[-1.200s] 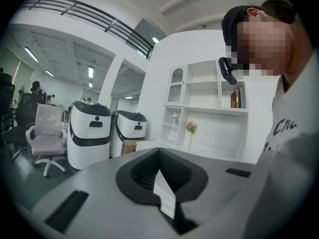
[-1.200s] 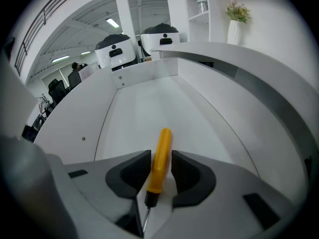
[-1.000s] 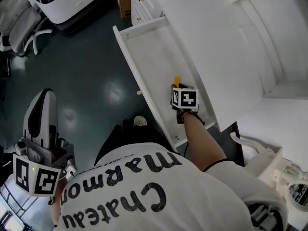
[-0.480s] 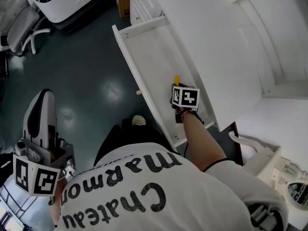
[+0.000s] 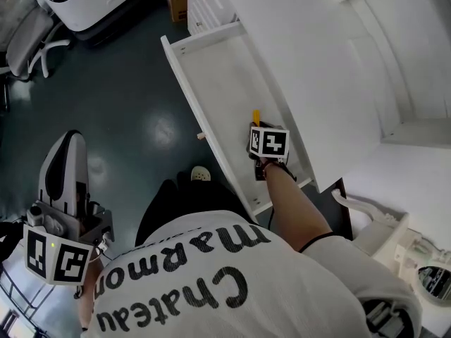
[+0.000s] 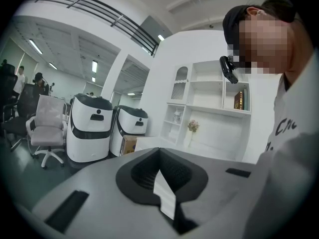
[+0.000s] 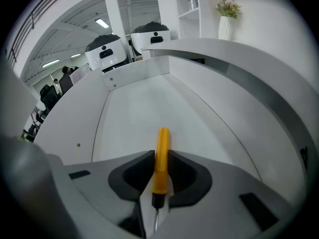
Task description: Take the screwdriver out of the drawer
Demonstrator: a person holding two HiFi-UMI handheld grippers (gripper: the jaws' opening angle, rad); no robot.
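Right gripper [image 7: 160, 157] reaches into the open white drawer [image 5: 211, 76], just off centre toward 2 o'clock in the head view. Its jaws have just been closing, and the pads now sit against both sides of the screwdriver [image 7: 161, 148]. The yellow handle points to 12 o'clock and the metal shaft to 6 in the right gripper view. The screwdriver lies in the drawer near its cabinet-side wall. Left gripper [image 6: 159, 153] is at 8 o'clock over the dark floor [image 5: 134, 97], with its jaws together and nothing between them.
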